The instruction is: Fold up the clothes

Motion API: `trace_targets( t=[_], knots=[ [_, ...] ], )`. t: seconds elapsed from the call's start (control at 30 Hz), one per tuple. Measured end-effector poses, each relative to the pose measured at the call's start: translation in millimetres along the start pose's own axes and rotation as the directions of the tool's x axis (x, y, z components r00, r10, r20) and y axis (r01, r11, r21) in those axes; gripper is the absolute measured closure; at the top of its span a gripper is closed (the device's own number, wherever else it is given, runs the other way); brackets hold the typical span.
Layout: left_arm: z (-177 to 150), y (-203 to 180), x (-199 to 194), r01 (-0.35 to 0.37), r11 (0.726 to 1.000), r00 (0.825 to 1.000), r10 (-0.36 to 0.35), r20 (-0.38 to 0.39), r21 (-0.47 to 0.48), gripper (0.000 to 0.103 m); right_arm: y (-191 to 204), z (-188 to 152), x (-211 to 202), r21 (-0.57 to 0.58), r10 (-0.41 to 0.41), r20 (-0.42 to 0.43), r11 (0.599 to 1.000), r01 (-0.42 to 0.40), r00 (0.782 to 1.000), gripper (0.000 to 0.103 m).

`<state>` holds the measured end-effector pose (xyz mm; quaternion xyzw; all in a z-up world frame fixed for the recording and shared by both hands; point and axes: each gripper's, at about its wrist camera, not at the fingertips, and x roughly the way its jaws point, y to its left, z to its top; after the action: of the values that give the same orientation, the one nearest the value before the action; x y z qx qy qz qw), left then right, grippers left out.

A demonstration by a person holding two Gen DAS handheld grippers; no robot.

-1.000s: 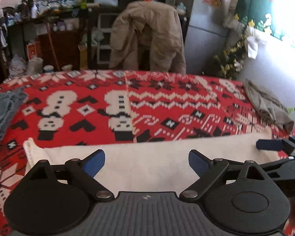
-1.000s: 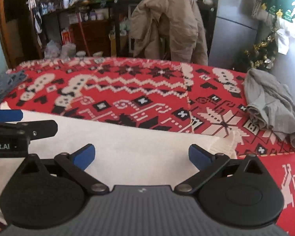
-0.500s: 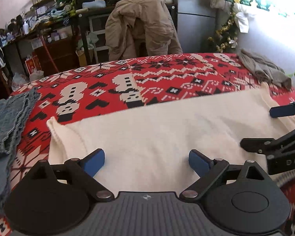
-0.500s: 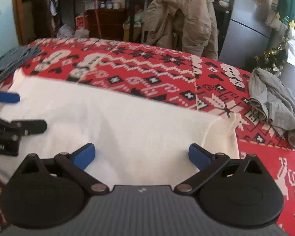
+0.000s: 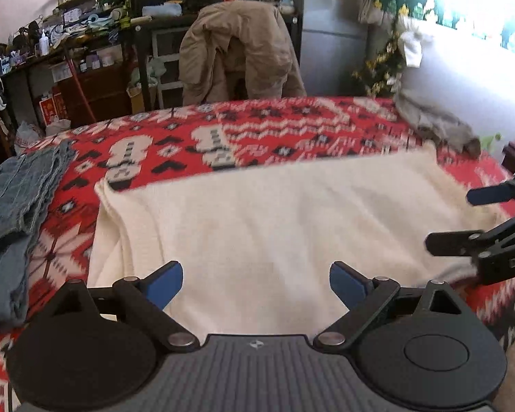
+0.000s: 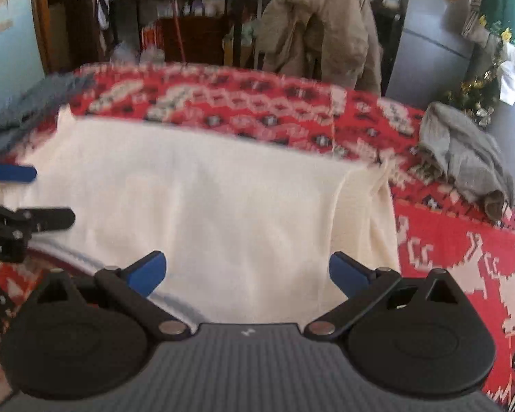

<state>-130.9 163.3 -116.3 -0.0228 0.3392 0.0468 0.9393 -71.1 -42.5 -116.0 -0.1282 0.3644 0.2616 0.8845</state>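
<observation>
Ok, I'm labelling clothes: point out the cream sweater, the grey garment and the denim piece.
cream sweater (image 5: 274,219): left wrist view, middle of its body.
grey garment (image 6: 463,151): right wrist view, crumpled centre.
denim piece (image 5: 17,192): left wrist view, top layer.

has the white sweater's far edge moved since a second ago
Yes. The white sweater has its far edge farther up the red patterned blanket, now near the snowman motifs it earlier lay well below, toward the jacket-draped chair.

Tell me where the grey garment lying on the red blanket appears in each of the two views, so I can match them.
Left wrist view: the grey garment lies far right, at the blanket's far edge, beyond the white cloth.
Right wrist view: the grey garment lies at the right, nearer and larger, right of the white cloth.
Shared landmark: the beige jacket hung behind the blanket.
</observation>
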Motion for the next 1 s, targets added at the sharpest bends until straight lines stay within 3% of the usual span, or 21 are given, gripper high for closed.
trace_targets(
  t=[0.2, 0.37, 0.43, 0.63, 0.9, 1.0],
  knots=[
    [28, 5, 33, -0.02, 0.999, 1.0, 0.02, 0.0, -0.039, 0.01, 1, 35, 34, 0.066, -0.005, 0.012, 0.998, 0.004, 1.0, 0.001],
    [25, 13, 40, -0.016, 0.999, 1.0, 0.014, -0.027, -0.05, 0.011, 9, 52, 69, 0.066, -0.026, 0.003, 0.997, 0.026, 1.0, 0.001],
    [23, 16, 43, -0.014, 0.998, 0.999, 0.012, -0.038, -0.055, 0.011, 11, 49, 74, 0.058, -0.028, -0.001, 0.998, 0.028, 1.0, 0.001],
    [2, 3, 24, -0.023, 0.998, 0.999, 0.025, -0.048, 0.051, 0.01, 16, 29, 61, 0.028, -0.028, -0.007, 0.999, 0.028, 1.0, 0.001],
    [-20, -3, -1, -0.032, 0.998, 0.998, 0.035, -0.053, 0.059, 0.01, 20, -2, 29, 0.016, -0.034, -0.015, 0.999, 0.034, 0.999, 0.001],
    [-27, -4, -10, -0.035, 0.998, 0.998, 0.038, -0.054, 0.061, 0.01, 22, 2, 30, 0.025, -0.031, -0.01, 0.999, 0.032, 0.999, 0.001]
  ],
)
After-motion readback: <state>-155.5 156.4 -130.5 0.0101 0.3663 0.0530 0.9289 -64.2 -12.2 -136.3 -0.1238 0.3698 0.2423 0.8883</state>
